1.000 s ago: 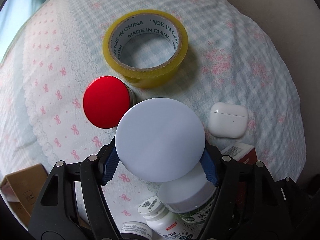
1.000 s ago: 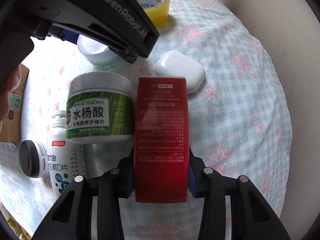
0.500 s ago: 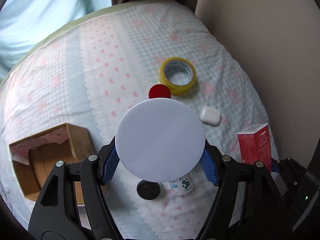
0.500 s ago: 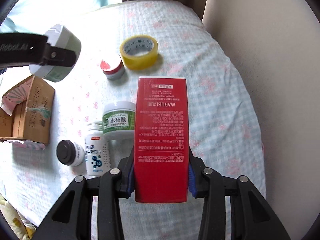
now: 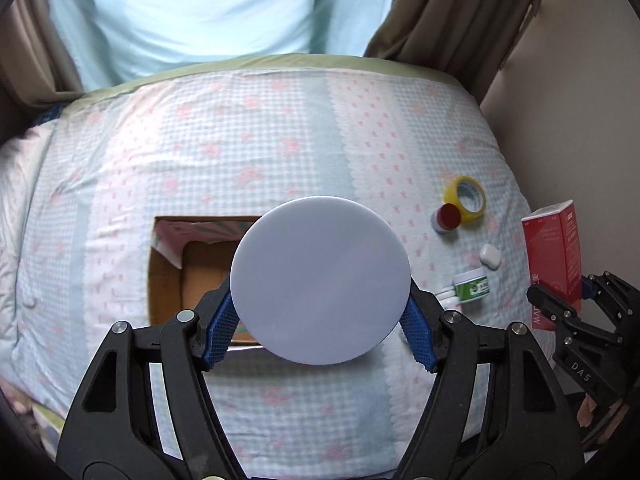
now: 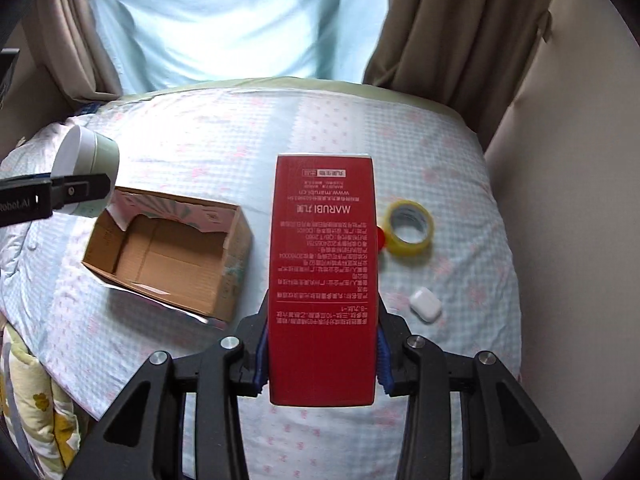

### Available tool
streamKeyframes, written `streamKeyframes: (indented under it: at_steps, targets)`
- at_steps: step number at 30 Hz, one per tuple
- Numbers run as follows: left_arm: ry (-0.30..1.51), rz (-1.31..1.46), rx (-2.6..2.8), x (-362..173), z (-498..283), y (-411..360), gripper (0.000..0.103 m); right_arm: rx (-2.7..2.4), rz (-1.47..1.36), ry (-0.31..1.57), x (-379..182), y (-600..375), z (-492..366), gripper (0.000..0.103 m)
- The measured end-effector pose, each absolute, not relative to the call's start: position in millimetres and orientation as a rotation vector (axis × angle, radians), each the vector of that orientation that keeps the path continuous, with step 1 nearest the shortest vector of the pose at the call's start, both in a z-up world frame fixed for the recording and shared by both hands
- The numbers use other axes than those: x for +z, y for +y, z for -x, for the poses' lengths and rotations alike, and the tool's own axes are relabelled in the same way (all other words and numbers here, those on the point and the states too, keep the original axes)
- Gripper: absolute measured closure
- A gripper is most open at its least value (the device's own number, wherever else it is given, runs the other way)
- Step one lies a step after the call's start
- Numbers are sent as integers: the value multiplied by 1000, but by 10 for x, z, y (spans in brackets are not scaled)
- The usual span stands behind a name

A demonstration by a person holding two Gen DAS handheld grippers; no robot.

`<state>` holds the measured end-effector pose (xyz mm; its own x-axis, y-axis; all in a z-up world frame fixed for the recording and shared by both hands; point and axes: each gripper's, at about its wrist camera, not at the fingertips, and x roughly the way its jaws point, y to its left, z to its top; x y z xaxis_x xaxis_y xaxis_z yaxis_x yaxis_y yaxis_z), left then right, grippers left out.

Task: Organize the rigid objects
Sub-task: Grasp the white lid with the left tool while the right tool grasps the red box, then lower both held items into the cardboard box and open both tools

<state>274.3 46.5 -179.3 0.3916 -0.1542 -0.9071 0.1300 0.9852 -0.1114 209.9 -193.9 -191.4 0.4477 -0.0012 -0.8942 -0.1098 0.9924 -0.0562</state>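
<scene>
Two hand-held grippers were raised above a bed covered in a pale blue and pink checked quilt (image 6: 320, 128), each one carrying an object. The left gripper (image 5: 320, 328) was closed around a round jar with a white lid (image 5: 320, 280), its blue pads (image 5: 218, 330) pressed against the jar's sides; seen from the right wrist, the jar (image 6: 90, 160) hung in the air just beyond the far left corner of an open cardboard box (image 6: 168, 256) lying on the quilt. The right gripper (image 6: 322, 354) clamped a tall red carton (image 6: 322, 276) by its lower end, held upright in the air to the right of the box. The box looked empty, with ragged, torn flaps around its mouth. To do this step well, each object should probably be brought squarely over the opening and lowered past the flaps before release, one gripper at a time, since the two tools would crowd each other over a single mouth. The jar seemed nearest to going in. Open quilt lay all around the box, giving free room on its near and far sides. On the right stayed a yellow tape roll (image 6: 410, 228), a small red-capped pot (image 5: 448, 218), a white earbud case (image 6: 425, 304) and a green-labelled tub (image 5: 472, 286), all well apart from the box. A beige wall (image 6: 568, 200) bordered the bed's right edge, and curtains (image 6: 452, 40) hung beyond its far end.
</scene>
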Motion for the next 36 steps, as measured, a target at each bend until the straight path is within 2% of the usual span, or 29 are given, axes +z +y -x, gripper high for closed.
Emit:
streamKeyframes:
  at_steps: [6,11,21,29,30,32,33,34,35,36]
  targets:
    - [1219,16,-140,-2085,-2881,1366,35,151,68,1141,-2067,-941,-2365,65]
    - [1298,-20,-163,-2618,-3154,1645,35,167,6,1219,-2476,-316,-2624,65]
    - [1466,-83,-254,-3792,-3594,1563,35,175,76,1382,-3525,113,-3089,65]
    - [1478,-216,-284,-4152,-3734,1386,34,215,178,1472,-4093,78,-3290,65]
    - [1470,-253,-282,-4158,-3737,1365,32,223,181,1476,-4143,79,-3309,65]
    - [1432,-268,-292,-4103,-3770,1366,1,237,208,1467,-4200,80,-3306,63]
    - [1420,-263,-288,-4066,-3780,1382,0,233,235,1445,-4202,83,-3300,51]
    - [1419,-249,-285,-4041,-3800,1407,0,224,262,1441,-4221,81,-3298,13]
    - [1420,-225,-288,-4022,-3815,1430,0,228,274,1458,-4250,68,-3292,0]
    - [1423,-206,-288,-4015,-3824,1448,0,238,272,1466,-4262,51,-3275,0]
